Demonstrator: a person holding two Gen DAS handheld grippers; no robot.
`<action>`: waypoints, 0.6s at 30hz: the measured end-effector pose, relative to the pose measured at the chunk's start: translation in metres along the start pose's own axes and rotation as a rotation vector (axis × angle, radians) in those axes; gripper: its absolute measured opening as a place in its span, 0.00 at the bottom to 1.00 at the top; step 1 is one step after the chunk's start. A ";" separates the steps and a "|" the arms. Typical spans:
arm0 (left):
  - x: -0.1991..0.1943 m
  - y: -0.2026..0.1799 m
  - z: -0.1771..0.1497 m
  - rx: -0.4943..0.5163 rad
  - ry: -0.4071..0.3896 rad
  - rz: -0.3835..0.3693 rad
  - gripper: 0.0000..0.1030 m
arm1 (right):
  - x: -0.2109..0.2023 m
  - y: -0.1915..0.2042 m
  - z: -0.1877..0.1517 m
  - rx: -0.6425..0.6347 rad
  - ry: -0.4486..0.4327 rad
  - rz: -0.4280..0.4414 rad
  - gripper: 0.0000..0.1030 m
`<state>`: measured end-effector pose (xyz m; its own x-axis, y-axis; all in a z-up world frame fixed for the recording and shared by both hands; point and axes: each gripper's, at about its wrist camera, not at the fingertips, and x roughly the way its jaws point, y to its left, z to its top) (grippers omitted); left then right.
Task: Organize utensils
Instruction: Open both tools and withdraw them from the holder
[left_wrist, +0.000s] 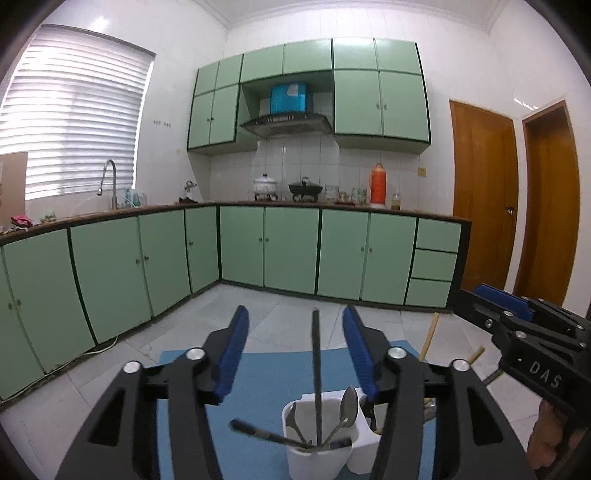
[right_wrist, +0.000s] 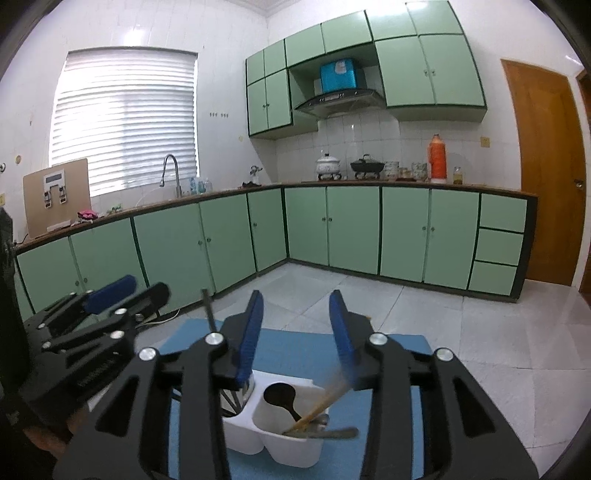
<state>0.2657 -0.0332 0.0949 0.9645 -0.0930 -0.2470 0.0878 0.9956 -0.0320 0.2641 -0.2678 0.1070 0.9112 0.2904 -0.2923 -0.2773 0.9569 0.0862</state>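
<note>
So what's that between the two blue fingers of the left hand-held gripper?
A dark upright utensil handle, standing in the white holder, untouched; seen in the left wrist view.

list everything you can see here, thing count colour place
utensil holder: one, white, two compartments, on the mat
mat: one, blue, on the floor
spoons: at least two, metal, in the holder's left compartment
dark stick: one, black, upright in that compartment
ladle: one, dark, right compartment
chopsticks: count unclear, wooden, right compartment
cabinets: many, green, along the walls
pots: two, white and black, on the counter
flask: one, orange, on the counter
faucet: one, metal, by the window
doors: two, wooden, right wall
left hand-held gripper: black, blue pads, open
right hand-held gripper: same, open
</note>
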 end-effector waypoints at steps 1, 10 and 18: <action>-0.006 0.001 0.000 -0.003 -0.010 0.002 0.61 | -0.005 -0.001 0.000 0.002 -0.007 -0.004 0.45; -0.068 0.004 -0.007 -0.016 -0.065 0.039 0.84 | -0.060 -0.009 -0.014 0.022 -0.062 -0.025 0.72; -0.114 -0.007 -0.025 0.001 -0.062 0.045 0.94 | -0.103 -0.008 -0.037 0.023 -0.062 -0.013 0.88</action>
<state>0.1494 -0.0303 0.0994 0.9811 -0.0475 -0.1876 0.0442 0.9988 -0.0216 0.1616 -0.3059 0.1012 0.9318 0.2773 -0.2342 -0.2593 0.9601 0.1050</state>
